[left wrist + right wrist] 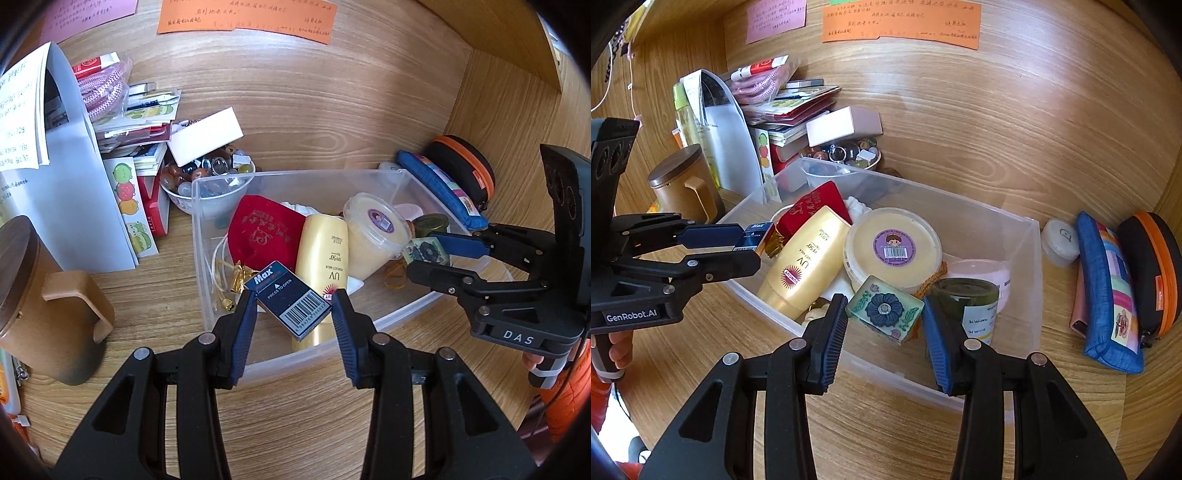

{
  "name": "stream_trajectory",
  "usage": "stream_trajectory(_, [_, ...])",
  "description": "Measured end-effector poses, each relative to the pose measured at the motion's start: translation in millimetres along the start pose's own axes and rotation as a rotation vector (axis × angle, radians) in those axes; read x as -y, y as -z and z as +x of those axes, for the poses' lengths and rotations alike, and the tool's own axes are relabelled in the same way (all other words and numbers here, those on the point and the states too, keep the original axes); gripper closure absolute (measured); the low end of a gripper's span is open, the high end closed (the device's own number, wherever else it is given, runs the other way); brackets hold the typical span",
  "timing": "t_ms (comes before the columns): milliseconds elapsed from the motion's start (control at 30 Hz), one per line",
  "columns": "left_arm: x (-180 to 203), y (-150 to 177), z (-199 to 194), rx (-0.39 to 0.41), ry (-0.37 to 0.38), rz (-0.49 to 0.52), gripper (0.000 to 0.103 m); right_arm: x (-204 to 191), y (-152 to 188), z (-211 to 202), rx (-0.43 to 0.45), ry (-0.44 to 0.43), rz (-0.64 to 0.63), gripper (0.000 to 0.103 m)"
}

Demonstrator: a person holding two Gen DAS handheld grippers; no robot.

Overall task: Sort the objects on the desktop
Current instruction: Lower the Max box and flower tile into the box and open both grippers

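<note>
Left tool [294,301] is reaching forward over the near wall of the clear plastic bin [399,173], its two blue pads pinching a dark blue "Max" box [290,301] by the sides. The box is tilting, barcode end toward the camera, above the yellow sunscreen tube [323,258] lying in the bin. In the right wrist view, this same tool [750,243] is entering from the left edge, level and pointing right across the bin's left end, with the box [757,234] showing between its tips.

Right tool [885,310] is reaching in over the bin's near wall [886,373], its pads closing on a green floral tile [884,308], a small square block bearing a dark blue flower. The tile is being held tilted, just in front of a dark glass jar [964,299] and a round lidded tub [892,247]. In the left wrist view, the right tool [428,254] is coming in from the right edge, fingers stacked one above the other, with the tile [426,251] at the tips.

A red pouch [262,229] is lying in the bin beside the tube. On the desk [147,295] a brown mug [48,306] is standing left of the bin; a blue pencil case [1108,291] is lying to its right.
</note>
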State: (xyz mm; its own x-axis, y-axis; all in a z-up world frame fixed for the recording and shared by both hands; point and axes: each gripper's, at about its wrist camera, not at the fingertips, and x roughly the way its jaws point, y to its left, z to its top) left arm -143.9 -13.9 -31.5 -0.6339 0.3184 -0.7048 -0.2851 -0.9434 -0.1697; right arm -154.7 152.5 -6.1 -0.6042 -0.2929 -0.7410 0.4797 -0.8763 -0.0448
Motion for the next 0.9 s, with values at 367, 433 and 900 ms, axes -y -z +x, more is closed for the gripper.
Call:
stream_trajectory(367, [-1, -3, 1, -0.024, 0.029, -0.017, 0.058, -2, 0, 1, -0.002, 0.023, -0.011, 0.062])
stream_trajectory(433, [-1, -3, 1, -0.025, 0.028, -0.016, 0.057, -1, 0, 0, -0.002, 0.023, -0.011, 0.061])
stream_trajectory(900, [7, -5, -20, 0.038, -0.051, 0.006, 0.025, -2, 4, -20, 0.046, 0.054, -0.006, 0.041])
